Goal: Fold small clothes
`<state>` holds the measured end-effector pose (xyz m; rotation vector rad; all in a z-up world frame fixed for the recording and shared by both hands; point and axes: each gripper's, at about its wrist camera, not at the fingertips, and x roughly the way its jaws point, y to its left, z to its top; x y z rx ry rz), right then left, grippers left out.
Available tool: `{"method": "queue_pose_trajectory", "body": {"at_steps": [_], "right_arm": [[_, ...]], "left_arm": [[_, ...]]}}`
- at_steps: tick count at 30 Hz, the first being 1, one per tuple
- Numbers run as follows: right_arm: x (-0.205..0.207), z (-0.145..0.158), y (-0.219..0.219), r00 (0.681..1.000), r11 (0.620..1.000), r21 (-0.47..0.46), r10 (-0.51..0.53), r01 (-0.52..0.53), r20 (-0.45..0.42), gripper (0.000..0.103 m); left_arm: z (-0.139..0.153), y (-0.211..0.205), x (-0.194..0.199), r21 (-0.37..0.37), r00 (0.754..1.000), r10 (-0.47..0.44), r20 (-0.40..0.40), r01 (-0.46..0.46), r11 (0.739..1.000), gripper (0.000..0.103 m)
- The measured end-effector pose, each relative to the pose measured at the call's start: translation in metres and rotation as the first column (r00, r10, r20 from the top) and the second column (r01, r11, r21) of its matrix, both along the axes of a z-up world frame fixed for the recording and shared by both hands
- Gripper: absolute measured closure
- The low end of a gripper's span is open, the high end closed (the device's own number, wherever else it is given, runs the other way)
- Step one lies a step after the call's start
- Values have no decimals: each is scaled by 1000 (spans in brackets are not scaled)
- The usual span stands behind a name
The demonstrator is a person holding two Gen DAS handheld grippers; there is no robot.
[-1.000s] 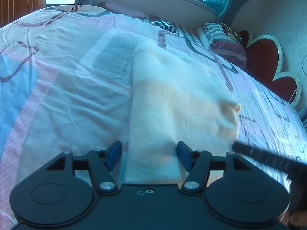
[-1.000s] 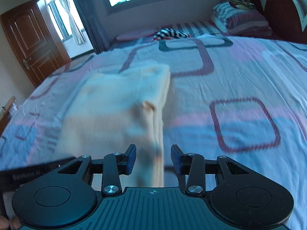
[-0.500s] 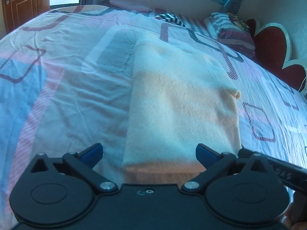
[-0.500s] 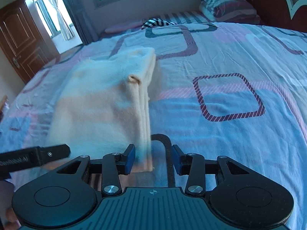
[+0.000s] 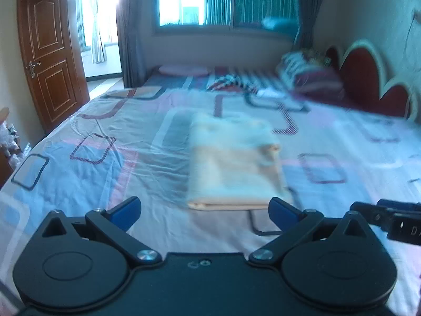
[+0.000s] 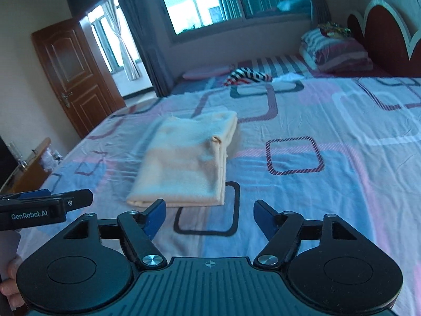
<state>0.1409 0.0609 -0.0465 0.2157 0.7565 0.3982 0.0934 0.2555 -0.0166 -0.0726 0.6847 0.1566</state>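
Observation:
A cream and pale-orange garment (image 5: 231, 160) lies folded into a flat rectangle on the patterned bed sheet (image 5: 105, 158). In the right wrist view the same folded garment (image 6: 189, 160) sits ahead and left of centre. My left gripper (image 5: 205, 209) hangs open above the sheet, back from the garment's near edge, with nothing between its blue pads. My right gripper (image 6: 209, 218) is opening, its jaws wide apart and empty, raised clear of the garment's near right corner. Each gripper shows at the edge of the other's view.
A striped cloth (image 6: 247, 76) and striped pillows (image 6: 334, 50) lie at the far end of the bed by the red headboard (image 6: 381, 34). A wooden door (image 5: 50, 55) stands left. Wooden furniture (image 6: 29, 173) stands at the bed's left edge.
Both grippers have let go of the folded garment, opened wide and pulled back and up from it. The garment now lies flat and farther off in both views.

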Motion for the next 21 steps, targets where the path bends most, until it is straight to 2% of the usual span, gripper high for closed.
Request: {"method": "queue_pose_trajectory", "body": {"at_steps": [4, 8, 10, 13, 18, 21], "right_arm": [[-49, 26, -21, 998, 1000, 8, 2, -2, 58, 19], [-98, 49, -37, 996, 999, 25, -23, 21, 91, 10], [-118, 58, -40, 993, 999, 19, -40, 38, 113, 0], [-145, 72, -40, 986, 997, -24, -66, 71, 150, 0], [-174, 82, -37, 978, 989, -101, -88, 109, 191, 0], [-186, 82, -37, 974, 988, -106, -92, 116, 206, 0]], "left_arm": [[24, -13, -41, -40, 999, 43, -4, -43, 998, 1], [41, -30, -84, 12, 998, 57, 21, -57, 998, 1], [46, -40, -103, 46, 998, 56, 32, -57, 997, 1], [51, -52, -125, 77, 998, 51, 23, -53, 996, 1], [51, -56, -147, 44, 997, 75, 5, -75, 996, 1], [50, -59, -154, 47, 996, 89, -1, -89, 995, 1]]}}
